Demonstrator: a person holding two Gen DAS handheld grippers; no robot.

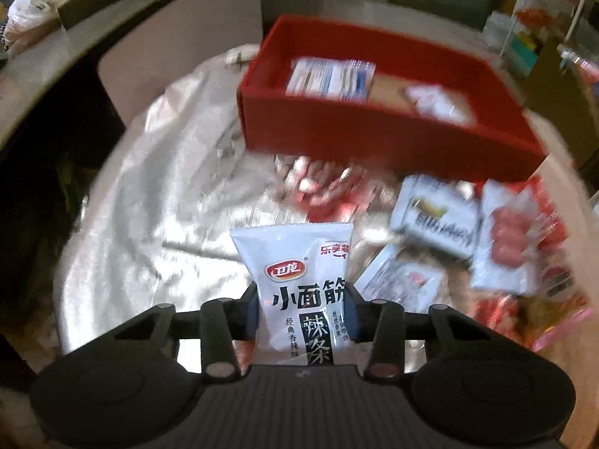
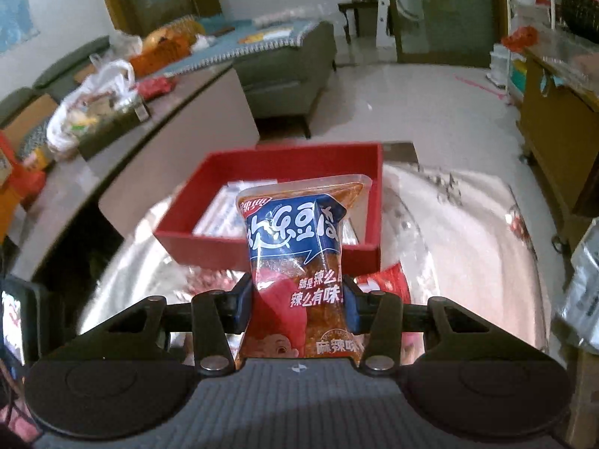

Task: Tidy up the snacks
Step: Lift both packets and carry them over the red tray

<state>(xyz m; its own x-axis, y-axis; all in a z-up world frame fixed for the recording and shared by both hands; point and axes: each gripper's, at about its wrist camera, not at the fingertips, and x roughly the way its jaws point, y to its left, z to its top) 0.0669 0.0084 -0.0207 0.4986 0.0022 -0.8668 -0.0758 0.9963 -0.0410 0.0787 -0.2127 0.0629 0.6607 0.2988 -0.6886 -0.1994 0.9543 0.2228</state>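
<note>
My left gripper [image 1: 301, 308] is shut on a white snack packet with black characters [image 1: 299, 262], held above the silvery table cover. Beyond it stands a red box [image 1: 374, 142] holding a blue-and-white packet [image 1: 331, 78] and a smaller white one [image 1: 438, 103]. Loose snack packets [image 1: 438, 217] lie blurred on the cover to the right. My right gripper [image 2: 297, 303] is shut on a blue, red and orange snack packet [image 2: 299, 243], held upright in front of the red box [image 2: 262, 249], whose floor shows pale packets [image 2: 221, 217].
A silvery cover [image 1: 149, 205] drapes the round table. A long counter [image 2: 168, 112] with bags and boxes runs along the left. A grey sofa [image 2: 284, 71] stands behind it, and a wooden cabinet [image 2: 554, 119] is at the right.
</note>
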